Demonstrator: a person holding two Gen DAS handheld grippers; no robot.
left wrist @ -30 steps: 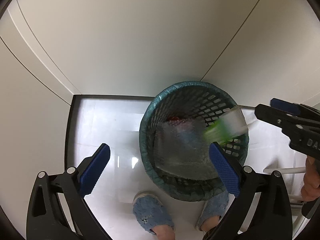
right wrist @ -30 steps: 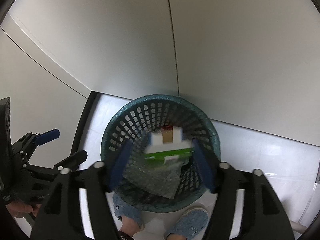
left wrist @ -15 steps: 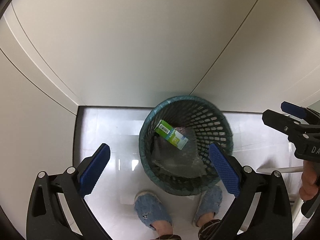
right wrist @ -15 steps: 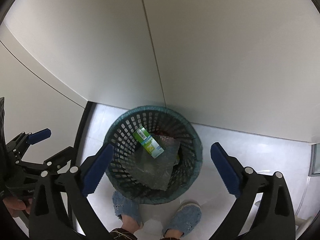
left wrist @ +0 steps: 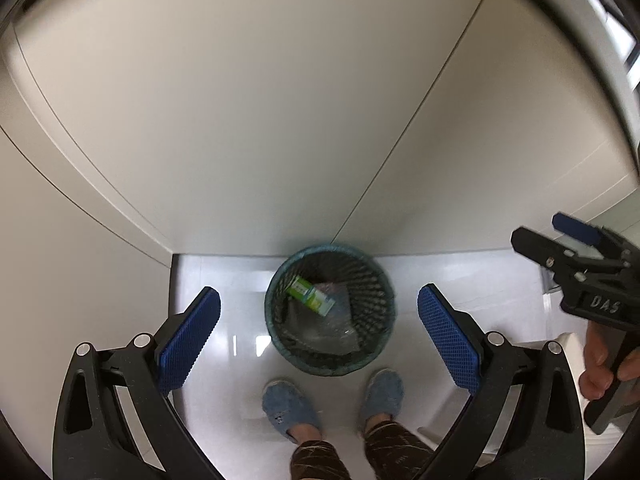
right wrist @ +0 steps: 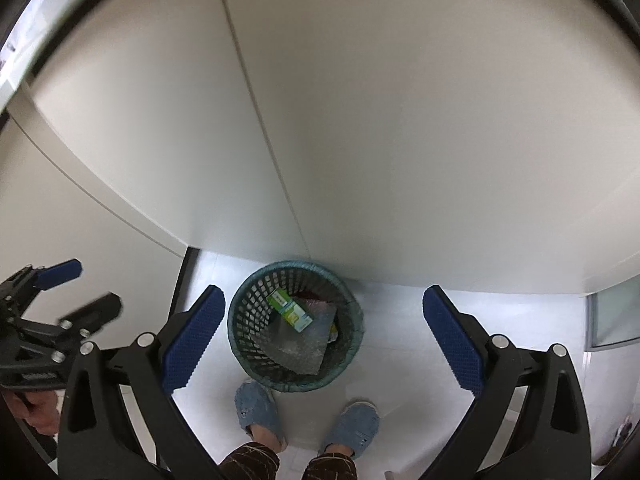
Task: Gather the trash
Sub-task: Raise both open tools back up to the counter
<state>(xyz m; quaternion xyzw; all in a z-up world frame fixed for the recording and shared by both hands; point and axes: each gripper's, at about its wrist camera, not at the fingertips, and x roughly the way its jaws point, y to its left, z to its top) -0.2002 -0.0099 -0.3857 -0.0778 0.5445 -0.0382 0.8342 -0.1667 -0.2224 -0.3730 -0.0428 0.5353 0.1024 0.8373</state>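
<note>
Trash, a small green-and-white cardboard carton, lies inside the round teal mesh wastebasket, resting tilted on a crumpled sheet of clear plastic film that fills the bin's bottom. From my right-hand camera the carton sits toward the basket's far left side, on the film. My left gripper hangs high above the basket with its blue-padded fingers spread wide and nothing between them. My right gripper is likewise spread wide and empty, well above the bin. The basket stands on a glossy white tiled floor, up against a pale panelled wall. Just in front of it are two feet in blue fabric slippers.
</note>
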